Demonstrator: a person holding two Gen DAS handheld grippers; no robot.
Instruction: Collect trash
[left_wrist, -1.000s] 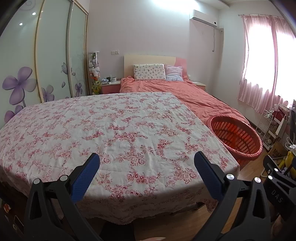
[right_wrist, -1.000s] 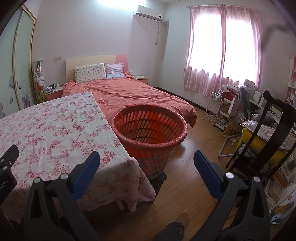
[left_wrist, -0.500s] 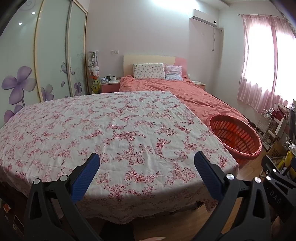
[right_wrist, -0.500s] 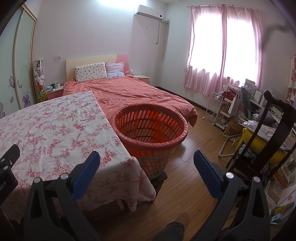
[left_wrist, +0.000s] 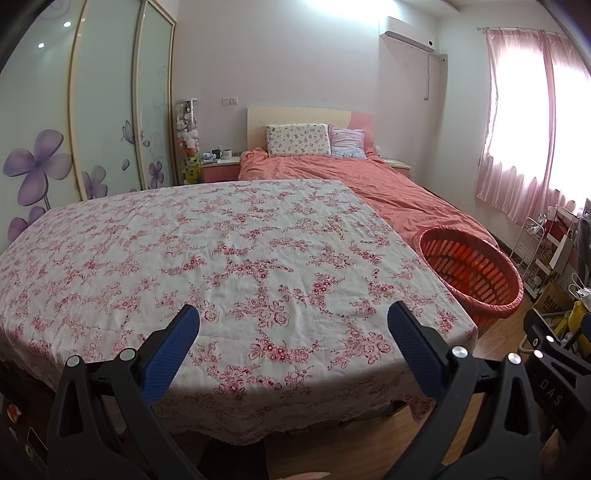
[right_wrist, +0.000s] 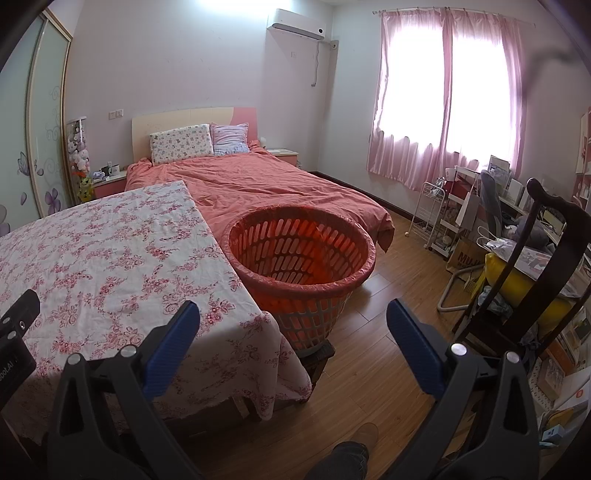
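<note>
From the left wrist, the left gripper (left_wrist: 293, 325) hangs wide apart over the near edge of the floral-clothed table (left_wrist: 221, 258), holding nothing. The red basket (left_wrist: 471, 271) stands just beside the table's right edge.

From the right wrist, the right gripper (right_wrist: 293, 321) gapes wide and empty above the table's near right corner (right_wrist: 110, 266) and the wooden floor (right_wrist: 388, 295); the basket (right_wrist: 301, 251) sits beside that edge, before the bed (right_wrist: 258, 184).

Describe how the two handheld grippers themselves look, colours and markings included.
Both match: the left gripper and right gripper have black plastic frames with triangular cutouts, silver bolt heads, and two fingers faced with textured blue pads. White lettering marks each body where it shows in the other's view. No cables visible.
</note>
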